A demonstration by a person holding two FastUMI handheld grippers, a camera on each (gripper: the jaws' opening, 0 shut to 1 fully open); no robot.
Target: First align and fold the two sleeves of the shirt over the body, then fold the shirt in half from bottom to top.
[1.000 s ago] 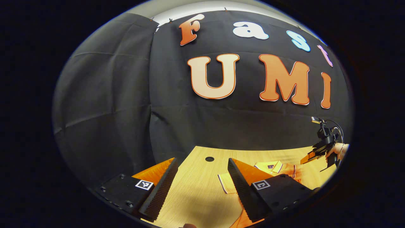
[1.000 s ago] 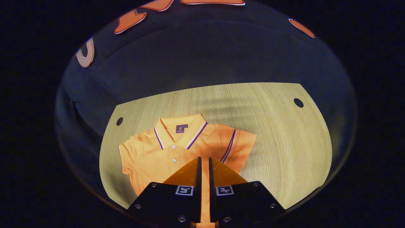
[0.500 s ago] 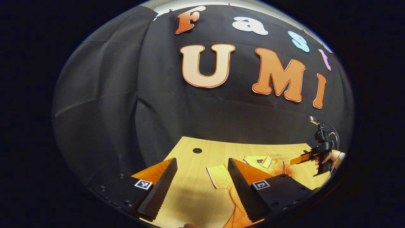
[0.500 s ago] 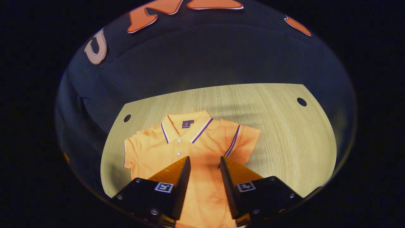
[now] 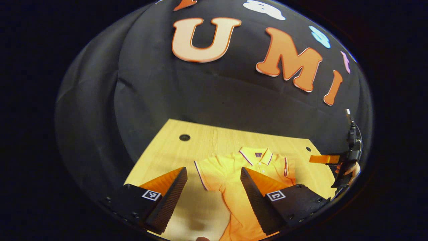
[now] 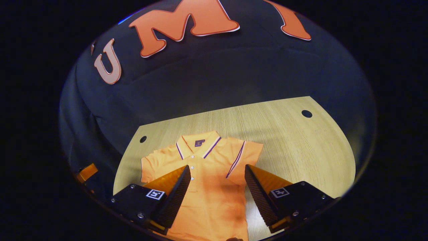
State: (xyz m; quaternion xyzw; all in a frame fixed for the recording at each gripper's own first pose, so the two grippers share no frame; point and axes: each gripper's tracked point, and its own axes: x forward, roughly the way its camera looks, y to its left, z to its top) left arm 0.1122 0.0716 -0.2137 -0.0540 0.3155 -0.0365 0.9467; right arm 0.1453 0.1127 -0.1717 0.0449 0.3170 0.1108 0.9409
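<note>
Pale wooden tabletop [image 6: 294, 147] holds an orange short-sleeved polo shirt [image 6: 207, 187], flat and unfolded. Left gripper [image 5: 214, 187] and right gripper [image 6: 217, 184] hover above it, fingers spread, holding nothing. Pinching two cloth layers could drag the shirt askew.

Pale wood-grain surface against a black cloth booth wall

The light wooden surface [image 6: 294, 150] showed fine straight grain and lay flat, its far edge meeting the creased black cloth wall [image 6: 214, 77] that rose behind it and wrapped round the left side [image 5: 100, 110]. A small round dark hole [image 6: 306, 113] sat near the far right corner of the surface and another round hole [image 6: 143, 139] near the far left corner; in the left gripper view a matching hole [image 5: 184, 137] sat close to the far left edge.
</note>
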